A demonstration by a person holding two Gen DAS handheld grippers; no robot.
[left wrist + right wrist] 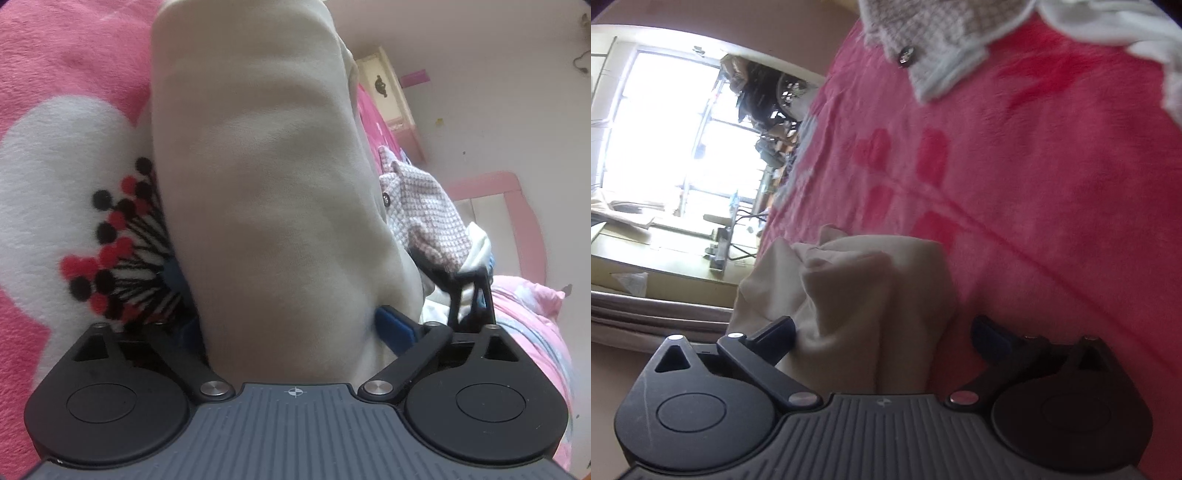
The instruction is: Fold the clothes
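A cream garment (266, 192) fills the middle of the left wrist view, rising from between the fingers of my left gripper (288, 306). Its blue-padded fingers stand wide apart with the cloth's bulk between them. In the right wrist view the same cream garment (857, 295) is bunched between the fingers of my right gripper (882, 332). It lies against the left finger, and a small gap shows beside the right pad (990, 336). Both grippers are open around the cloth. The garment's far end is hidden.
A pink blanket (55, 48) with a white flower print covers the bed (1052, 184). A pink-and-white checked garment with a dark button (424, 206) (934, 40) lies beyond, with white cloth (1126, 29) beside it. A pink bed frame (517, 192) and a wall stand to the right.
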